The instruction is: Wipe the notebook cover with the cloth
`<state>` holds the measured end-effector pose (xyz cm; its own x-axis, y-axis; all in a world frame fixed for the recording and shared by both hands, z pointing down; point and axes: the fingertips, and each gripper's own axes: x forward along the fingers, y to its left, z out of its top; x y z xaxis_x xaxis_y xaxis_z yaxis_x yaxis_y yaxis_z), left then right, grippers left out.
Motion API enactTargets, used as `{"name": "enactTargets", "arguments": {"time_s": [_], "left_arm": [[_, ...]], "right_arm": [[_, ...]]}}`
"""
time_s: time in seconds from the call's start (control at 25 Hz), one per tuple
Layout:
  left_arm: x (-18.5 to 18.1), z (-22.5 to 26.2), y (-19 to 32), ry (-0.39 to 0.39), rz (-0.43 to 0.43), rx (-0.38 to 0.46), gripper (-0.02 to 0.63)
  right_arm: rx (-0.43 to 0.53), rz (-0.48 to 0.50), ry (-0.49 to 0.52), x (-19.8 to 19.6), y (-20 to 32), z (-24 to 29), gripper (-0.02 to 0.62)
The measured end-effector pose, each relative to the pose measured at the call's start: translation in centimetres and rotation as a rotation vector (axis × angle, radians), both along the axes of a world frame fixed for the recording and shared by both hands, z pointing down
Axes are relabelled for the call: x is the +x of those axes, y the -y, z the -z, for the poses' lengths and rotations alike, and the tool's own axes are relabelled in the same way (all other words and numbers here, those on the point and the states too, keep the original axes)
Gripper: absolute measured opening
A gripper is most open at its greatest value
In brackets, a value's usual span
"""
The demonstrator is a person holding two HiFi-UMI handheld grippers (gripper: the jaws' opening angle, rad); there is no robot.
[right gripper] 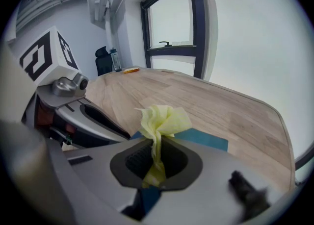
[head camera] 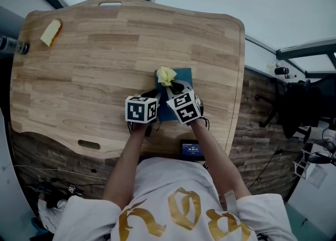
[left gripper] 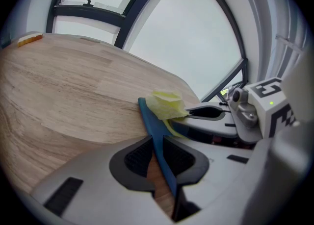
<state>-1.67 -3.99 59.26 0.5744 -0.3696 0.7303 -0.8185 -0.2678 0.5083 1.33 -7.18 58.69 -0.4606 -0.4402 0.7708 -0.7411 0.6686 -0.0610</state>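
Two grips, gripper views only: left fingers (left gripper: 136, 159) on notebook (left gripper: 154, 130), right fingers (right gripper: 133, 162) on cloth (right gripper: 162, 119)

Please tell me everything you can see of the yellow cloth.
The cloth is pale yellow, thin and soft-looking, bunched into a crumpled tuft. The right gripper is shut on it: its fingers pinch the lower part, and the loose folds stand up above them. It sits over the far left corner of the blue notebook on the wooden table, and seems to rest against the cover.
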Motion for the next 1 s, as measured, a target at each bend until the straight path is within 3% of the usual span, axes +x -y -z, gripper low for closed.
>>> {"name": "enactTargets", "arguments": {"time_s": [1.0], "left_arm": [[0.0, -0.1, 0.1, 0.017, 0.002, 0.012, 0.075]], "right_arm": [[-0.087, 0.082, -0.014, 0.5, -8.5, 0.0, 0.037]]}}
